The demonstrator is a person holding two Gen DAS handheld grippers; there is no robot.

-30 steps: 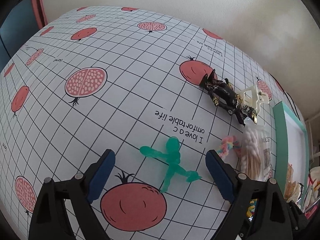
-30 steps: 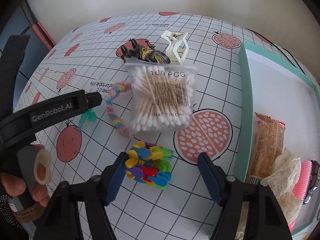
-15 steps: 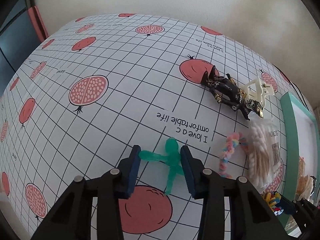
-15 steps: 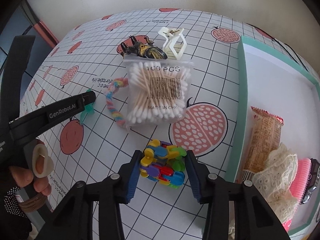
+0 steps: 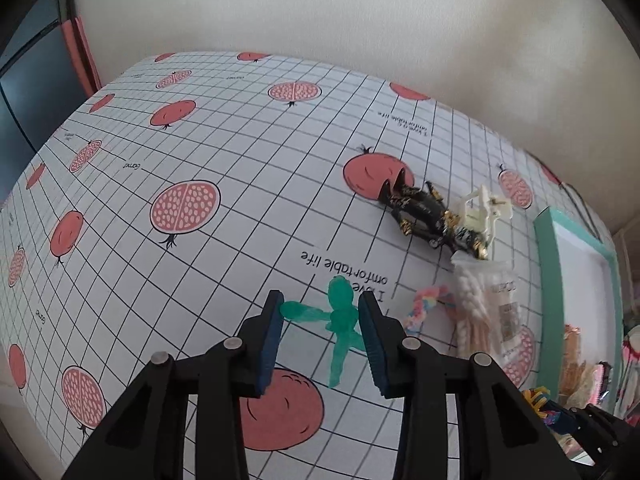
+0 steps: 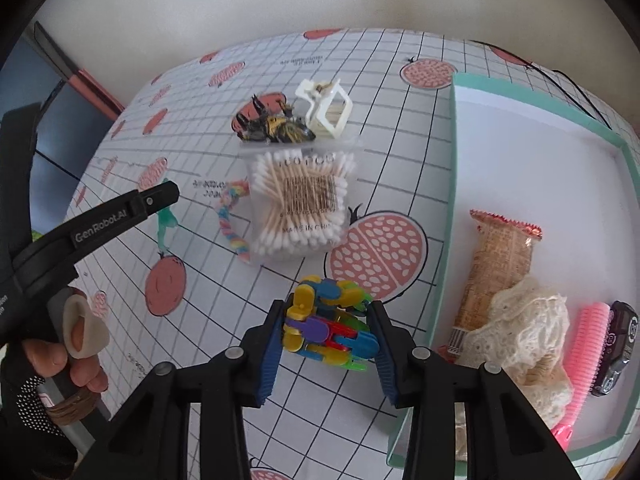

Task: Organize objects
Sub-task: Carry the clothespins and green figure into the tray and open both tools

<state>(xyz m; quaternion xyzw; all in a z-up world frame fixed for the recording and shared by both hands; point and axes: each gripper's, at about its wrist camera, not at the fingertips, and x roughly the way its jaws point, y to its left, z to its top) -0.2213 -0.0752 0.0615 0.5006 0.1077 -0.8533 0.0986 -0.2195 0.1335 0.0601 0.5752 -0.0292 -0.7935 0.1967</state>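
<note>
Between our left gripper's (image 5: 320, 344) blue pads, we are pinching the soft green stretchy toy man (image 5: 340, 320), his body pointing away from us. Our right gripper (image 6: 328, 340) is closing on the bright plastic clip bundle (image 6: 328, 324), nearer the mint-edged white tray (image 6: 448, 200) on its right. Our fingers are hiding the bundle's underside.

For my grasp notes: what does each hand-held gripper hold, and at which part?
The left hand-held gripper holds the green stretchy figure by one arm and its body. The right hand-held gripper is closing on the colourful clip bundle by its sides.
</note>
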